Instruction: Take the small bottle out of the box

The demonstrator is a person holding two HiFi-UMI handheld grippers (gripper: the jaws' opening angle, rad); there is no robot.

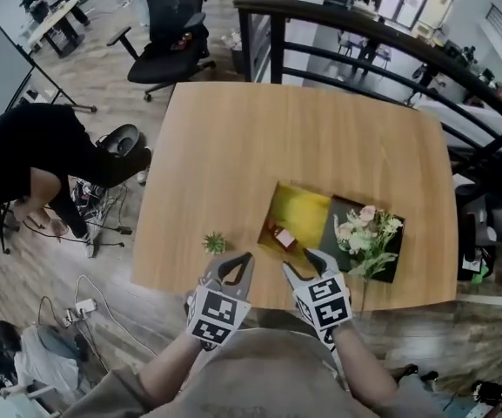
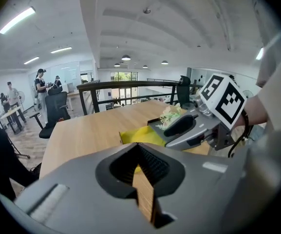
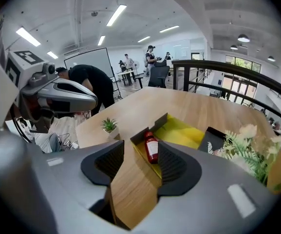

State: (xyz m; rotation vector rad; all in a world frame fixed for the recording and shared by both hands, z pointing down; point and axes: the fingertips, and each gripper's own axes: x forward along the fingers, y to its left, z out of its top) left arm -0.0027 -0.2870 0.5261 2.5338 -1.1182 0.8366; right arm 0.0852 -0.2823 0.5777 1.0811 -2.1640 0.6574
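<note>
Table [image 1: 233, 164]: light wood, rounded corners, mostly bare. A person in black [image 1: 33, 159] is bent over on the floor off its left side. An office chair [image 1: 174, 37] stands past the far edge.

Box [image 1: 296, 218]: open, yellow-lined, right of centre and close to the table's near edge. A black tray [image 1: 391, 266] sits against its right side and carries a bunch of pale flowers [image 1: 365, 233].

Left tongs [image 1: 236, 262]: over the near edge, left of the box. The jaws are apart by a narrow gap with nothing in them. The left gripper view shows only table wood and a sliver of the yellow box through that gap.

Right tongs [image 1: 305, 262]: just beside the box's near side, jaws wide apart, empty. In the right gripper view they aim at the box's near corner. The bottle lines up in the gap but lies beyond the tips, with no contact.

Small potted plant [image 1: 215, 243]: on the table left of the box, just ahead of the left tongs.

Small bottle [image 1: 282, 236]: inside the box, lying on its side in the near-left corner. It's red with a white label.
</note>
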